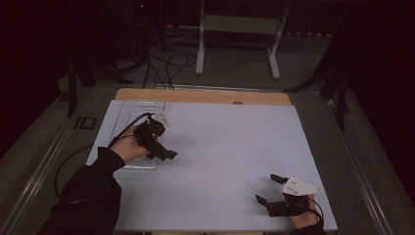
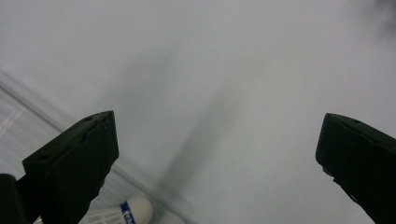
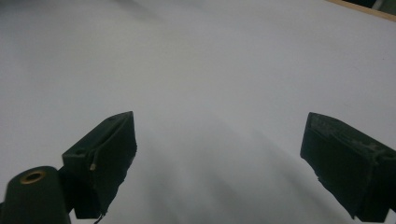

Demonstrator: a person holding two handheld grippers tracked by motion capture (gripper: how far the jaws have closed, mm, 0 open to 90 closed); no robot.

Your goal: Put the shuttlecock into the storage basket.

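Right now your left gripper [image 1: 164, 155] sits over the left part of the white table [image 1: 220, 147], held in your left hand [image 1: 128, 147], with its jaws pointing toward the table's middle. Along its own camera those jaws stand wide apart with bare table surface between them, so it grips nothing. Just below the near jaw in the left gripper view you can see a shuttlecock [image 2: 126, 212] (white rounded cork end with a blue band, feathers running off the bottom edge); it lies beside the edge of a clear tray [image 1: 142, 110] at the table's left side. From the high view I cannot make out the shuttlecock itself, because your hand and gripper cover that spot.

Your right gripper [image 1: 268, 188] rests low near the front right corner of the table, well apart from the left one, its grey plate on top and your right hand [image 1: 306, 218] behind it. Its jaws are likewise spread wide, with plain white surface between them and nothing held. A wooden strip [image 1: 203, 95] runs along the table's far edge.
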